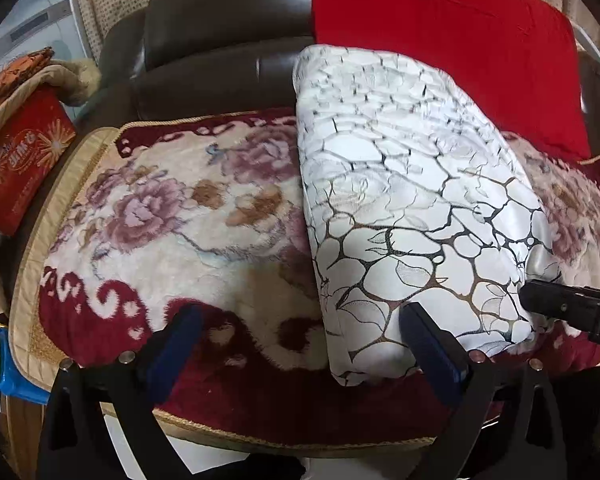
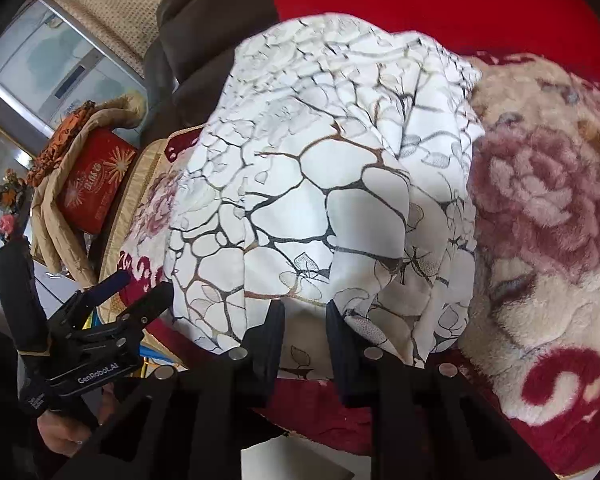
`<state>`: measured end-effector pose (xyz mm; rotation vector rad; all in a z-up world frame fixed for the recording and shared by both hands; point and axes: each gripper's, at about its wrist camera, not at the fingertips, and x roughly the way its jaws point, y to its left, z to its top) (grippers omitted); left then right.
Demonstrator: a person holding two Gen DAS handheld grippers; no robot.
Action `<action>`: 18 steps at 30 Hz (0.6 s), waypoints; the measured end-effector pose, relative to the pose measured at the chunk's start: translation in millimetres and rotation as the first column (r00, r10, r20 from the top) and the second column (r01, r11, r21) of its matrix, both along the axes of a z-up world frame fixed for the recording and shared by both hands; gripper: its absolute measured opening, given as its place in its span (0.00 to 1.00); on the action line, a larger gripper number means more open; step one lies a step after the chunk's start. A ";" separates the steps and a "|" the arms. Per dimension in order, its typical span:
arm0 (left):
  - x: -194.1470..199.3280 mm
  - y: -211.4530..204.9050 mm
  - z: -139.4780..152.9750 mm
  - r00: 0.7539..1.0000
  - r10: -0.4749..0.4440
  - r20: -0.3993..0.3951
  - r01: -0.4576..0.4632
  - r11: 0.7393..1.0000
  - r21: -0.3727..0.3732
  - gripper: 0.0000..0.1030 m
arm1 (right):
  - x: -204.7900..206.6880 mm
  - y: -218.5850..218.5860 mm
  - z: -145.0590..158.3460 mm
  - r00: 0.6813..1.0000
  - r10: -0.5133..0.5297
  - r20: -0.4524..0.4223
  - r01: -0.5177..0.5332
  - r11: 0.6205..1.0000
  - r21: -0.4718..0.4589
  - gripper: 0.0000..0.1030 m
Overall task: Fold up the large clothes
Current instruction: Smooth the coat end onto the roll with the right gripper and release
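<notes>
A white cloth with a black and gold cracked pattern (image 1: pixel 412 208) lies folded into a long strip on the floral plush sofa cover (image 1: pixel 172 216). My left gripper (image 1: pixel 300 320) is open at the strip's near left corner, one finger on the cover and one over the cloth. My right gripper (image 2: pixel 303 316) is partly open, its jaws either side of the cloth's (image 2: pixel 320 184) near edge without pinching it. The right gripper shows at the right edge of the left wrist view (image 1: pixel 572 308); the left gripper shows low left in the right wrist view (image 2: pixel 140 292).
A red garment (image 1: pixel 440 40) hangs over the dark leather sofa back (image 1: pixel 220 40). A red box (image 1: pixel 24 160) and a beige quilted cover (image 1: pixel 40 76) sit left of the sofa. The sofa's front edge runs just under the grippers.
</notes>
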<state>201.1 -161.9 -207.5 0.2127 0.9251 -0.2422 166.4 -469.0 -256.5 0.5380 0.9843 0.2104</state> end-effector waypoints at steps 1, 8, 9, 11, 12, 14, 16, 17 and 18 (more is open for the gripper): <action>-3.0 1.6 7.0 1.000 0.002 0.018 -0.002 1.000 -0.007 0.97 | -2.7 -2.2 5.2 1.000 -0.003 0.011 0.003 1.000 0.009 0.23; 7.7 -7.0 6.9 0.999 0.013 0.035 -0.014 0.999 0.047 0.97 | -6.9 -12.8 20.9 0.997 -0.054 0.054 0.056 0.998 -0.036 0.23; 14.0 -12.2 -7.9 1.000 0.007 -0.006 -0.006 0.998 0.066 0.97 | 1.2 -10.5 12.5 0.999 -0.049 0.021 0.049 0.998 -0.036 0.23; 18.8 -11.5 -21.1 0.999 0.028 -0.039 -0.026 0.998 0.062 0.98 | 12.1 -5.5 -6.7 0.999 -0.038 -0.025 0.036 0.998 -0.054 0.23; 18.4 -7.1 -19.2 0.998 0.042 -0.044 -0.041 0.999 0.035 0.98 | 14.3 -3.0 -12.0 0.999 -0.035 -0.027 0.033 0.997 -0.067 0.23; 16.2 -1.7 -12.6 0.998 0.043 -0.042 -0.043 0.999 0.008 0.98 | 11.6 -2.2 -7.8 0.999 -0.038 -0.013 0.038 0.997 -0.066 0.23; 12.8 1.1 -4.2 0.998 0.058 -0.033 -0.057 0.998 0.032 0.98 | 6.4 -7.7 1.5 0.999 -0.040 -0.001 0.040 0.998 -0.043 0.23; 9.2 1.9 1.0 0.997 0.069 -0.018 -0.068 0.997 0.039 0.98 | 2.4 -11.9 9.2 0.999 -0.046 0.012 0.046 0.999 -0.024 0.25; 4.5 3.4 7.1 0.997 0.074 -0.002 -0.074 0.997 0.036 0.98 | -2.7 -14.5 15.3 0.998 -0.052 0.025 0.052 0.999 -0.015 0.26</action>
